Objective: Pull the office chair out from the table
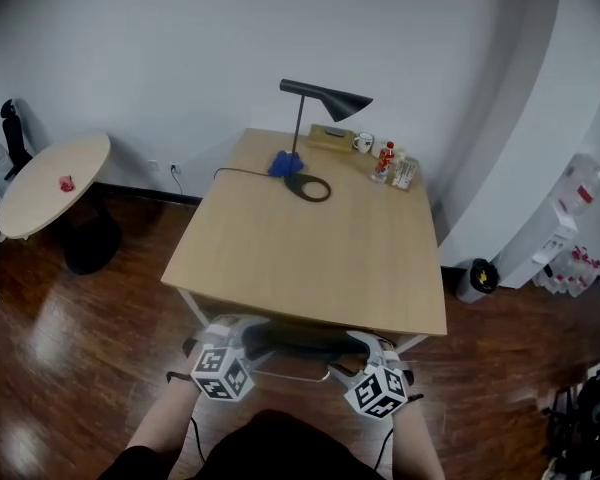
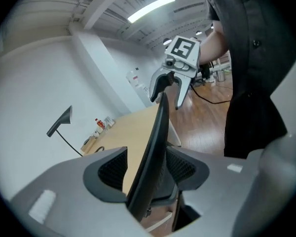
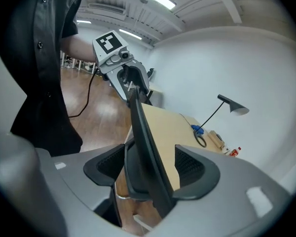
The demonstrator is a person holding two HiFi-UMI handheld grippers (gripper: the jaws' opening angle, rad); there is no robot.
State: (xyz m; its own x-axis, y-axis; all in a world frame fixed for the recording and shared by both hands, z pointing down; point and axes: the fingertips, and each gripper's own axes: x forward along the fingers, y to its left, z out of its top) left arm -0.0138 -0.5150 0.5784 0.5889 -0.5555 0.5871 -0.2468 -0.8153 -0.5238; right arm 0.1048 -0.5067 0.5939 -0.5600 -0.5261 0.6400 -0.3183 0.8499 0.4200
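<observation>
While left gripper (image 1: 227, 333), right gripper (image 1: 370, 348) gape wide astride black office chair backrest (image 2: 158, 132), unclamped, pull would likely slip off.

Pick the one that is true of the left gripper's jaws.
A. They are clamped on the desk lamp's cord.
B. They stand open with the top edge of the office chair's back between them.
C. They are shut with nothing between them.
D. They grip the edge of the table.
B: in the left gripper view the office chair's back runs edge-on between the jaws of the left gripper, which stand apart on either side of it.
</observation>
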